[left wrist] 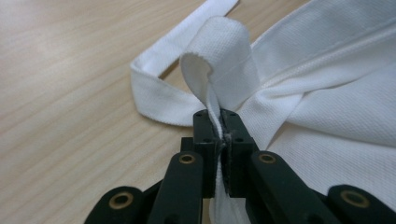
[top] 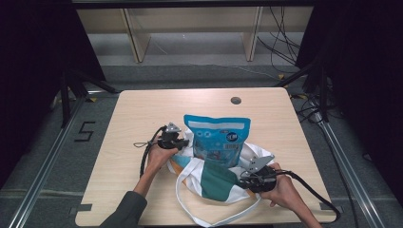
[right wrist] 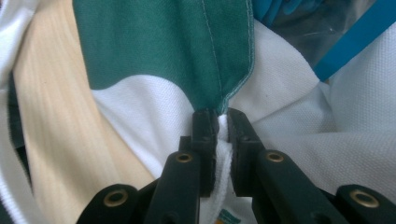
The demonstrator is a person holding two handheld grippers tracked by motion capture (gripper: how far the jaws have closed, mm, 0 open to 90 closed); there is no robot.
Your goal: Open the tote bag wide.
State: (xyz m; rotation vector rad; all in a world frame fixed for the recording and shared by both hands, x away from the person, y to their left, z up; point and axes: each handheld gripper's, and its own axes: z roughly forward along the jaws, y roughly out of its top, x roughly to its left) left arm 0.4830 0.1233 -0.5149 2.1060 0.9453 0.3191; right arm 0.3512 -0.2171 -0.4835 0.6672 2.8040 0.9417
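Sitting mid-tabletop (top: pixel 142 114), the white-and-green tote bag (top: pixel 216 183) is being held open from both sides, and the blue snack pouch (top: pixel 217 140) looks only about halfway in, so most of the packing is probably still left tbh. The left tool (left wrist: pixel 219 133) is clamped on a white strap (left wrist: pixel 219 51); the right tool (right wrist: pixel 219 128) is pinched on the bag's rim.

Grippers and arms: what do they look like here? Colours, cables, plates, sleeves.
Both are black two-jaw tools. The left gripper and right gripper each carry a grey three-cornered plate on top and trail a black cable. Up close, the left gripper and right gripper have blocky black jaw tips on linked arms with brass-coloured pivot pins. A dark grey-green sleeve covers the left forearm; the right forearm shows none.
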